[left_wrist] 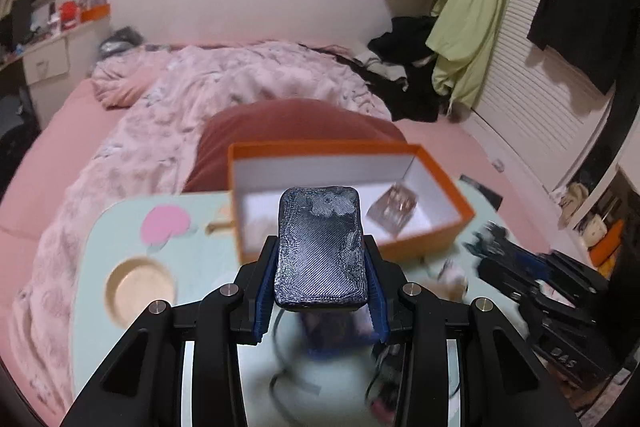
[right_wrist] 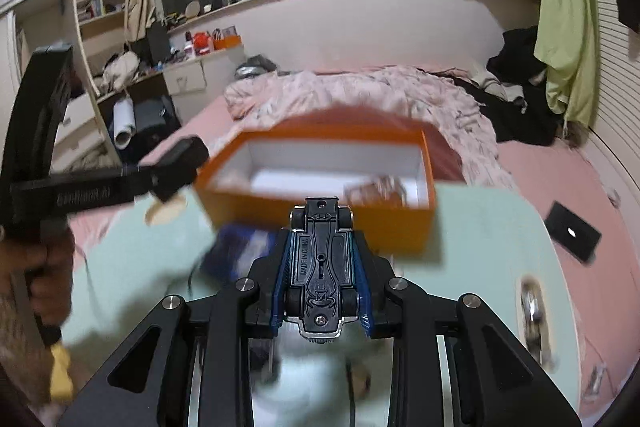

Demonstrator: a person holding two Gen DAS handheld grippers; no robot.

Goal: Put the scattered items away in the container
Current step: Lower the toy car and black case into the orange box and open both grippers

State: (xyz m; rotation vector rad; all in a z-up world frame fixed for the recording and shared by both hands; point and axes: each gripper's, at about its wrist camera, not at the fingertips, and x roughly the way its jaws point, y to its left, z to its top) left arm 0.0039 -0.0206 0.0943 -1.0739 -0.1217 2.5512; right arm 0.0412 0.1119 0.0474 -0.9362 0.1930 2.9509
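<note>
My left gripper (left_wrist: 320,247) is shut on a dark blue, rough-surfaced rounded block (left_wrist: 320,247), held above the pale green table (left_wrist: 192,267). Just beyond it stands the orange box (left_wrist: 440,163) with a white inside; a clear faceted cube (left_wrist: 394,207) lies in its right part. My right gripper (right_wrist: 322,243) is shut on a toy car (right_wrist: 322,259) turned belly up, close to the near wall of the orange box (right_wrist: 320,215). The left gripper's arm (right_wrist: 80,191) and a hand show at the left of the right wrist view.
The table rests on a pink bed (left_wrist: 48,155) with a rumpled blanket and a red cushion (left_wrist: 296,123) behind the box. Blurred loose items and a dark cable (right_wrist: 192,279) lie on the table. A black card (right_wrist: 572,231) lies on the bed at right.
</note>
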